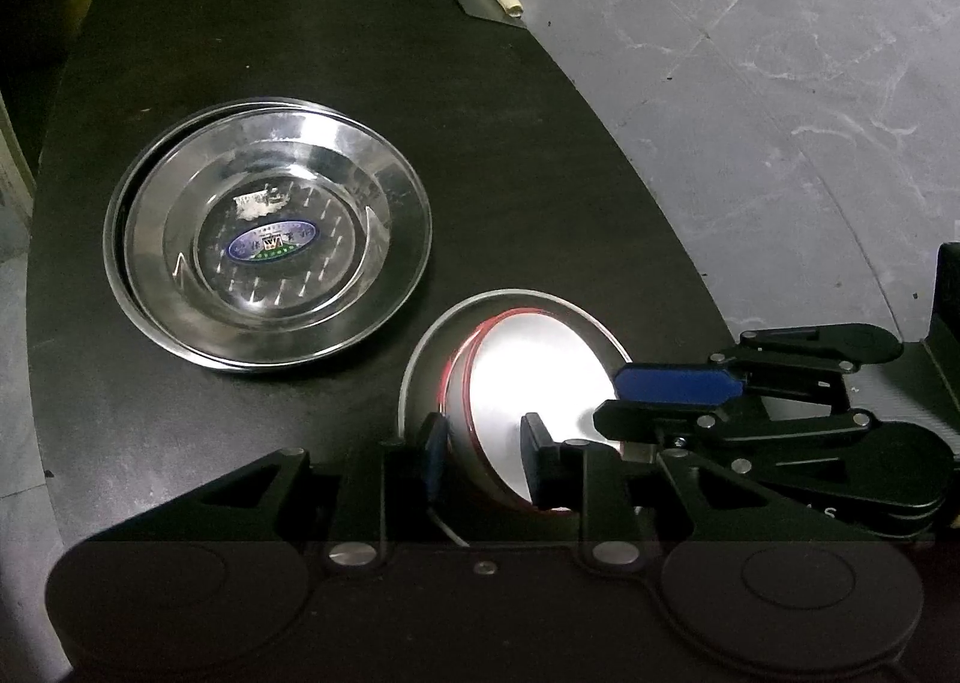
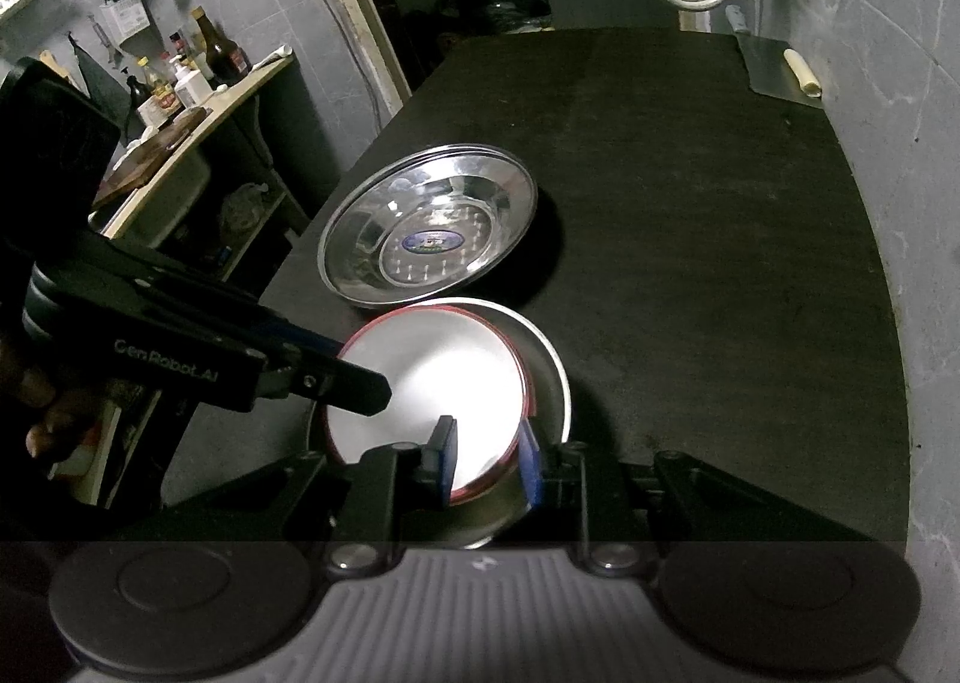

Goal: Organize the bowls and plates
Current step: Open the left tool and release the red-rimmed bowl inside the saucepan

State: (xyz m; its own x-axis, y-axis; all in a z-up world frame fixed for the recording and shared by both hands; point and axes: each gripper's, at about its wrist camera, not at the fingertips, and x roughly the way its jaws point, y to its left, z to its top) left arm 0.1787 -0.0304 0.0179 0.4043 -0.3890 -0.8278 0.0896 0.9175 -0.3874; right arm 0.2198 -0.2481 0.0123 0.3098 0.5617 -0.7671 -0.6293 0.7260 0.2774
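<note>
Pinching the red-rimmed white bowl (image 2: 420, 383) by its rim, the right claw (image 2: 489, 464) is clamping; left claw (image 1: 480, 455) is straddling loosely; light, stiff, slippery.

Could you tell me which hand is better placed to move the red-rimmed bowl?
Probably right: the right gripper clamps the bowl rim; the left gripper only straddles it loosely.

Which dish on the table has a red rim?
The white-lined bowl nested in the steel bowl nearest both claws; the stacked steel plates behind are plain metal, the top one bearing a blue sticker.
</note>
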